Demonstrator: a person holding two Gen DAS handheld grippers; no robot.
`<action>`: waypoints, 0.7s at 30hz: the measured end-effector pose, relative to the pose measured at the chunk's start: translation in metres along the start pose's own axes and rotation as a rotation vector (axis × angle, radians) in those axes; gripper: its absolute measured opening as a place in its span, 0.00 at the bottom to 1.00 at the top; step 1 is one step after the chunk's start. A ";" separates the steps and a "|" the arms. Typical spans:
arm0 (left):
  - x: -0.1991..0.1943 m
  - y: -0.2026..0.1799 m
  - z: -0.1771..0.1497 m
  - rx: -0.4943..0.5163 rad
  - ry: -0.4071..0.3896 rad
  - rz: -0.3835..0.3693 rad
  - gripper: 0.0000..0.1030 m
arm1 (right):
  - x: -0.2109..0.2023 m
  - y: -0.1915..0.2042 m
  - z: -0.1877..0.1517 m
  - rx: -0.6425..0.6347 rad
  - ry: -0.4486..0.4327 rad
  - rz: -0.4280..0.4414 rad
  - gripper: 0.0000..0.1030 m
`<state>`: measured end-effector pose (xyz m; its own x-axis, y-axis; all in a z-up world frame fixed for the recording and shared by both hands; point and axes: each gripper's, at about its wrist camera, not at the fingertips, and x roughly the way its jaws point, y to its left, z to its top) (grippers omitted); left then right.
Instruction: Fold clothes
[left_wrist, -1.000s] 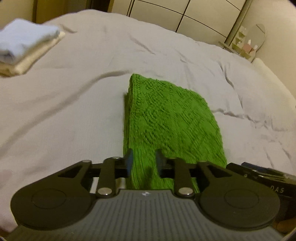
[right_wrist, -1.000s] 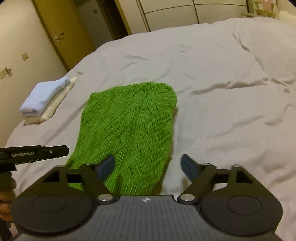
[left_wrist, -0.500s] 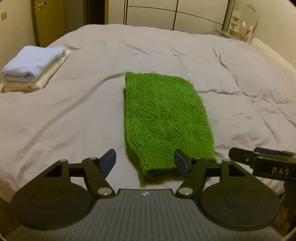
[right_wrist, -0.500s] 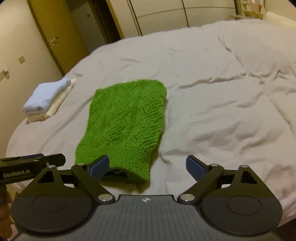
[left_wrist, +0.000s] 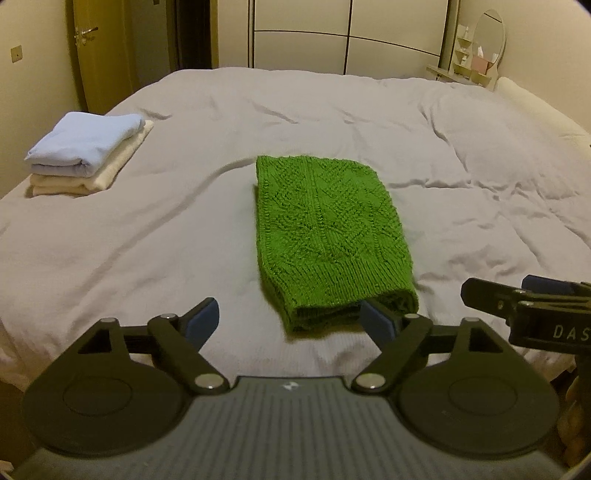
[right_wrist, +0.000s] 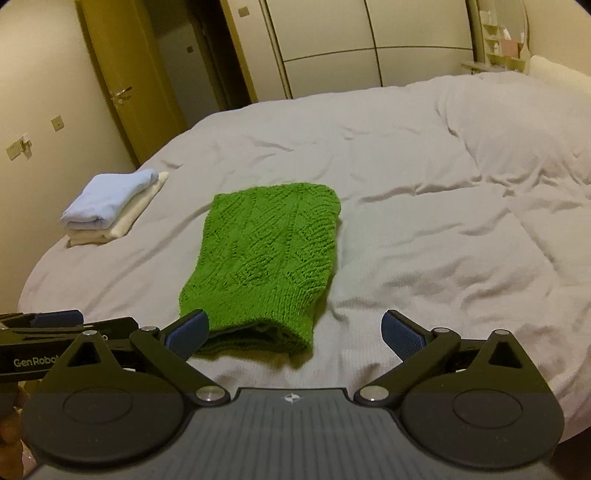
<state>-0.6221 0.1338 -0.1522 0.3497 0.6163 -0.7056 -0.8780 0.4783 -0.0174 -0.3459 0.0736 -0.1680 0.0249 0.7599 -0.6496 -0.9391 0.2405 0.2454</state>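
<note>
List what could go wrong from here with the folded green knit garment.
The green knit garment is folded lengthwise, and its loose layered hem faces both open grippers, left and right; pinching only the top layer could undo the fold. Dragging it might bunch the wrinkled grey bedcover. Carried carelessly, it could topple the folded blue-and-cream stack.

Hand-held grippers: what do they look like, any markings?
Both match: the left hand-held gripper and right hand-held gripper have a grey ribbed body with a small white logo, black round-ended linkage arms with silver pivot pins, and blue pads on the fingers. Side lettering is partly visible: "GenRobot" on the left, "DAS" on the right. No cables or sleeves show.
</note>
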 end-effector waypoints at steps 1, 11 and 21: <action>-0.002 0.000 -0.001 0.000 -0.003 0.000 0.80 | -0.001 0.001 -0.001 -0.001 0.000 -0.002 0.99; -0.018 0.008 -0.012 -0.008 -0.025 0.000 0.83 | -0.012 0.016 -0.012 -0.034 0.003 -0.003 0.99; -0.027 0.021 -0.024 -0.041 -0.031 0.007 0.83 | -0.018 0.033 -0.018 -0.085 0.003 0.000 0.99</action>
<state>-0.6581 0.1123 -0.1500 0.3529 0.6392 -0.6833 -0.8929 0.4484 -0.0418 -0.3829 0.0571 -0.1611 0.0241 0.7582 -0.6516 -0.9649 0.1881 0.1831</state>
